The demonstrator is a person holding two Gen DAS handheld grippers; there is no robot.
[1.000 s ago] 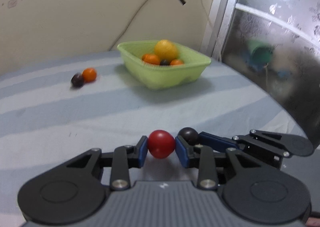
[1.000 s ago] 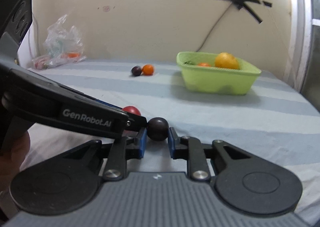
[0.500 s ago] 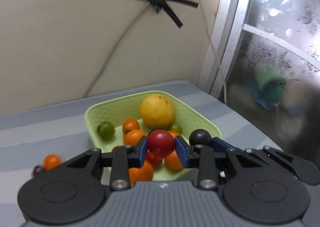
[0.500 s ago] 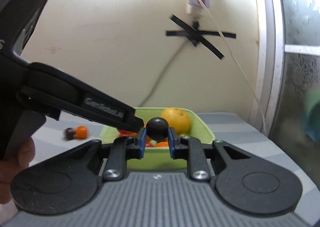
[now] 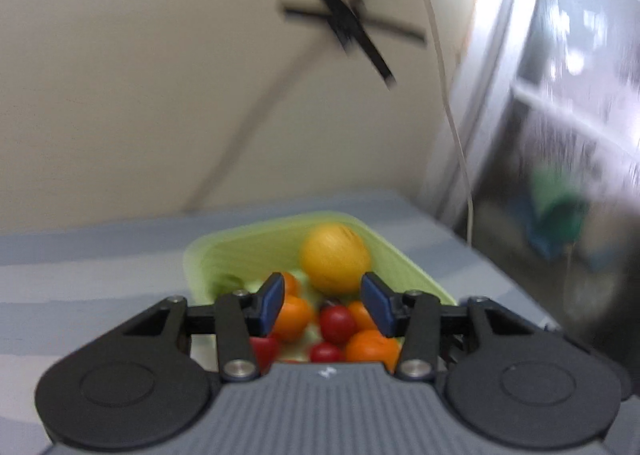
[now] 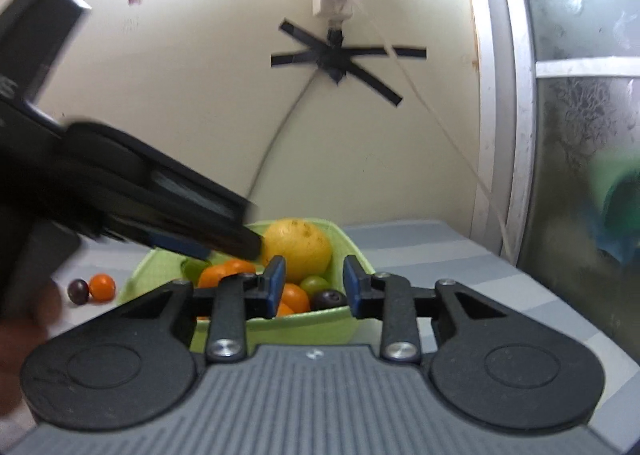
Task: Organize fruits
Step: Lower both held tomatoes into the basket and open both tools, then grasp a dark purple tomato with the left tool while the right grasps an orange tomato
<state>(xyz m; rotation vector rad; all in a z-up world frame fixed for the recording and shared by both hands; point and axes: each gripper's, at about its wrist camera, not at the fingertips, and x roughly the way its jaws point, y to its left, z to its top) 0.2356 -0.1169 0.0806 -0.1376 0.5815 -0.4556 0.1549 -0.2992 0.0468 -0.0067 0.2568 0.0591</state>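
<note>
A light green basket (image 5: 404,259) holds a big yellow fruit (image 5: 334,263), several orange fruits and red ones, among them a red fruit (image 5: 338,323). My left gripper (image 5: 323,305) is open and empty just above it. In the right wrist view the basket (image 6: 320,321) shows the yellow fruit (image 6: 298,249), a green grape (image 6: 314,283) and a dark fruit (image 6: 328,299). My right gripper (image 6: 314,287) is open and empty over the basket's near rim. The left gripper's body (image 6: 160,211) crosses that view from the left.
A dark fruit (image 6: 78,291) and a small orange fruit (image 6: 102,287) lie on the striped table (image 6: 440,255) left of the basket. A wall with taped cable (image 6: 336,59) stands behind. A frosted window (image 6: 580,135) is on the right.
Both grippers have opened. The red fruit left the left gripper and the dark fruit left the right gripper; both now lie in the basket. The left view is blurred by motion.
</note>
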